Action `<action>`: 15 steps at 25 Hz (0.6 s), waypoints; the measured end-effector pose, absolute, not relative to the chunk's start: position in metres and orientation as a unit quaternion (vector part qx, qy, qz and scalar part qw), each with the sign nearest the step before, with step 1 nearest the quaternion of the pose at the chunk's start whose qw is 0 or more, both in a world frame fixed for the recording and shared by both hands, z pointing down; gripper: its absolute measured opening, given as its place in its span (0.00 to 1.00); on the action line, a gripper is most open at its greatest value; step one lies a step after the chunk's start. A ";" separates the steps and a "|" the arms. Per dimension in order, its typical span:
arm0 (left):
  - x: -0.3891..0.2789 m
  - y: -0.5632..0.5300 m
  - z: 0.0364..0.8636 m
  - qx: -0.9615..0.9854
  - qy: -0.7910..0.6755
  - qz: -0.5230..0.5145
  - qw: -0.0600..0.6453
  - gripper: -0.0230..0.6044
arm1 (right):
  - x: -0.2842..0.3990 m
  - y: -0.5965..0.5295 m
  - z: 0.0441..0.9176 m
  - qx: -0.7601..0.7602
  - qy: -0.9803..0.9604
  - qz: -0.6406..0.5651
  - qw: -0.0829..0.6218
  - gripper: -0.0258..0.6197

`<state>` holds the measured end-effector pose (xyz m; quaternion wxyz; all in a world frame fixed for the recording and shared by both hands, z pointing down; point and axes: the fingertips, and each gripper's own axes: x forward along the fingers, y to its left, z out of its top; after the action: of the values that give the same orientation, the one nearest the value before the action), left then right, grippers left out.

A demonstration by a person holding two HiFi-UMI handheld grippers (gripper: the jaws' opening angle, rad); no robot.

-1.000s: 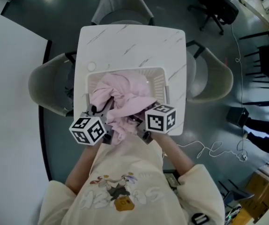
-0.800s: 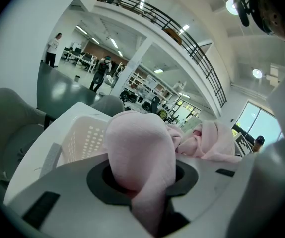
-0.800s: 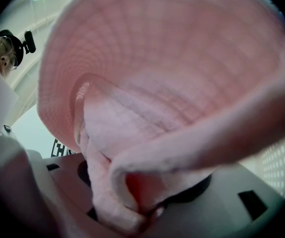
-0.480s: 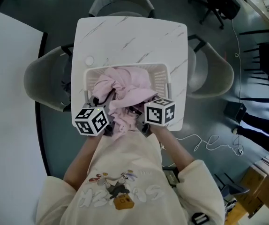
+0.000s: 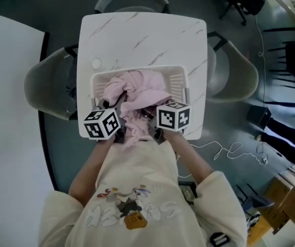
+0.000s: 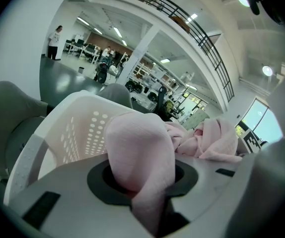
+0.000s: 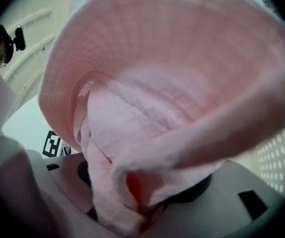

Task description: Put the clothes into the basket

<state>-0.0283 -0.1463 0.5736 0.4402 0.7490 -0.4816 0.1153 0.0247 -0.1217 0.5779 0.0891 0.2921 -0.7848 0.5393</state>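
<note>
Presently, the pink clothes (image 5: 137, 89) are seen heaped in the white perforated basket (image 5: 176, 76), which stands on the near half of the marble-patterned desk (image 5: 142, 35). Most of the fabric is bunched inside the basket and rises above its rim, while a fold is draped over the near wall toward the person and hangs beyond the desk's edge. The left tool (image 6: 142, 185) is closed on a thick roll of this pink fabric, which is pinched between its jaws and arches up in front of the camera; the basket's holed wall is seen just behind it to the left. The right tool (image 7: 142, 205) is likewise clamped on a gathered fold of the same fabric, which fills nearly the whole of the right gripper view, with a strip of the holed basket wall seen at the right edge. Both tools are held close together at the basket's near wall, the hanging fold between them. Grey chairs (image 5: 47, 89) are set around the desk on the dark floor.
</note>
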 end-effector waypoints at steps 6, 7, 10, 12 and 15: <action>-0.027 -0.152 0.585 0.745 -0.480 0.127 0.447 0.26 | 0.026 -0.127 0.589 0.299 -0.778 0.544 0.097 0.46; -0.027 -0.152 0.587 0.744 -0.479 0.129 0.448 0.26 | 0.026 -0.127 0.590 0.300 -0.776 0.545 0.098 0.46; -0.026 -0.156 0.590 0.743 -0.479 0.136 0.448 0.26 | 0.028 -0.132 0.591 0.306 -0.773 0.547 0.098 0.46; -0.025 -0.159 0.593 0.743 -0.480 0.141 0.445 0.25 | 0.029 -0.136 0.593 0.310 -0.771 0.548 0.099 0.46; -0.024 -0.165 0.599 0.744 -0.479 0.148 0.442 0.26 | 0.031 -0.138 0.602 0.314 -0.767 0.549 0.107 0.46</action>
<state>-0.0244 -0.1650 0.5985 0.4418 0.7437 -0.4795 0.1475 0.0311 -0.1383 0.6020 0.1069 0.3141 -0.7670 0.5491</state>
